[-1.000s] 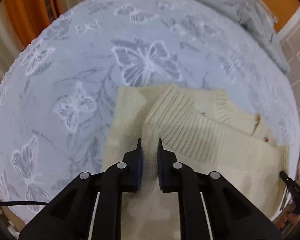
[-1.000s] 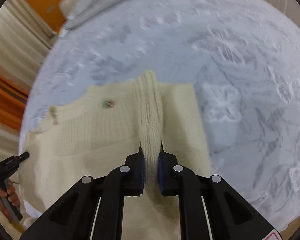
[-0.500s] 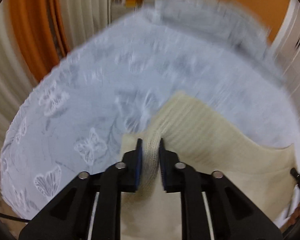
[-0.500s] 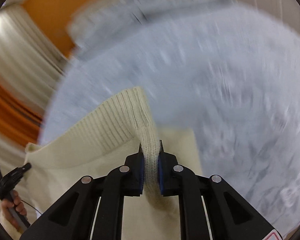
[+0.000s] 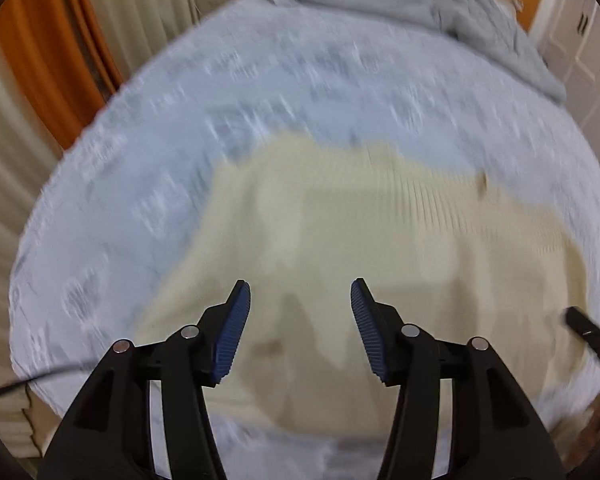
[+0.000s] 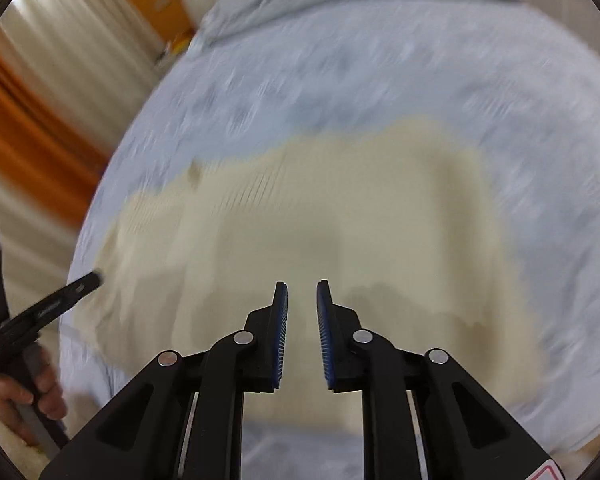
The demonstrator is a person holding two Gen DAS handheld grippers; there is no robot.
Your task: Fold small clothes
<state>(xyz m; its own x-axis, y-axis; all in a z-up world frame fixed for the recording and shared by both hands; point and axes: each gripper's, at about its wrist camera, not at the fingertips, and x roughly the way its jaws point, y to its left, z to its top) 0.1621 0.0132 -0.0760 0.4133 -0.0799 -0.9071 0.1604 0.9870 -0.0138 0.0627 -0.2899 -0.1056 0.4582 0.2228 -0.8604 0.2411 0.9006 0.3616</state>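
Sweater (image 5: 380,240) flat on bedspread (image 5: 140,184); crumpled blanket (image 5: 440,4) behind, at the far edge

A cream knitted sweater (image 5: 380,240) is lying flat on the bed, spread wide across its near part. Its ribbed knit is showing as fine parallel lines across the upper half, though motion blur is smearing most detail. A small dark spot is sitting near its far edge. In the right wrist view the sweater (image 6: 320,216) is filling the middle, its far edge running unevenly.
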